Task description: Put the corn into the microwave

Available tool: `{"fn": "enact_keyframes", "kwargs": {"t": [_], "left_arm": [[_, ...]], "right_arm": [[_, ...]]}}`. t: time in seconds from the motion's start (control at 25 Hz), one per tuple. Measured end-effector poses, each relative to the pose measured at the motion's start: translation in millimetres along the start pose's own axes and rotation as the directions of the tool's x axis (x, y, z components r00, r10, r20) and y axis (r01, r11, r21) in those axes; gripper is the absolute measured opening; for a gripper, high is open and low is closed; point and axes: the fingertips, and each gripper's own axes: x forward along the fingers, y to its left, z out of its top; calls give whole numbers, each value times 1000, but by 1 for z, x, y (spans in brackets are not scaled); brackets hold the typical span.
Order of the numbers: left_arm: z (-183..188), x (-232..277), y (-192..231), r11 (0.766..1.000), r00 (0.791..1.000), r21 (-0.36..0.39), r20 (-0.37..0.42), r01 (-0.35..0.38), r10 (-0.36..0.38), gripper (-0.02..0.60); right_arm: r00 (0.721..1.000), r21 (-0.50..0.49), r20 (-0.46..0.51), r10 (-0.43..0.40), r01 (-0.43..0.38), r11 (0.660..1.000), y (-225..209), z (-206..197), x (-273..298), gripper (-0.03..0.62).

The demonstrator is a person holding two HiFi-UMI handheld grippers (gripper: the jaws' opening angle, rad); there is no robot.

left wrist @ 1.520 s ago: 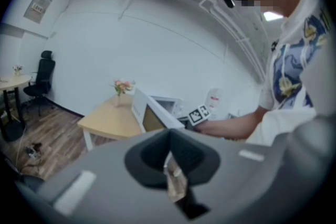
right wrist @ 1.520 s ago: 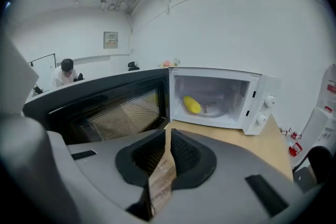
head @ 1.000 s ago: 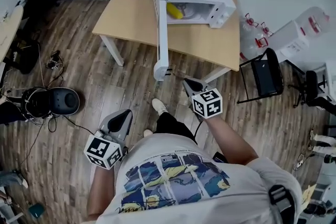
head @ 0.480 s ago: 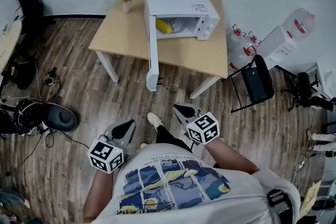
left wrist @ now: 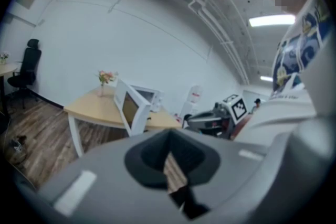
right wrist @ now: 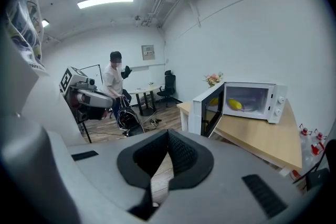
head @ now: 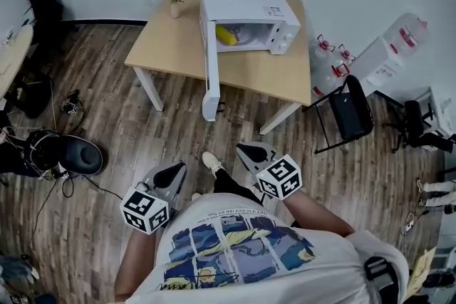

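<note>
Head view: a white microwave [head: 249, 11] stands on a light wooden table [head: 171, 46], its door [head: 211, 75] swung wide open toward the person. The yellow corn [head: 226, 34] lies inside the cavity, at its left. Compared with a second ago, the table sits farther off and smaller. The person has stepped back, and both grippers are drawn in close to the body, well apart from the table. The left gripper [head: 171, 173] and right gripper [head: 251, 152] both hang over the wooden floor with nothing in them.

Left gripper view: the jaws of the left gripper [left wrist: 169, 157] meet with nothing between them. The microwave [left wrist: 144, 96] shows far off, with its door open.

Right gripper view: the jaws of the right gripper [right wrist: 167, 157] are pressed fully together and empty. Beyond them, the corn [right wrist: 235, 105] rests inside the lit microwave, behind the open door [right wrist: 207, 110]. Another person [right wrist: 113, 84] stands in the room's background.

The corn appears to be already delivered. Judging by this, only closing the door might remain, if it is wanted at all.
</note>
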Motion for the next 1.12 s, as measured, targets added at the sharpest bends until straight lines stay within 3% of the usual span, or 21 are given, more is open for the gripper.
{"fn": "enact_keyframes", "kwargs": {"t": [0.6,1.12], "left_arm": [[-17,-19,12,997,999,-53,-7,-54,54,9],[-9,-9,38,994,996,-66,-3,-91,91,9]], "right_arm": [[999,-31,-10,44,-44,999,17,-1,13,9],[998,-47,4,55,-55,997,-7,18,40,9]]}}
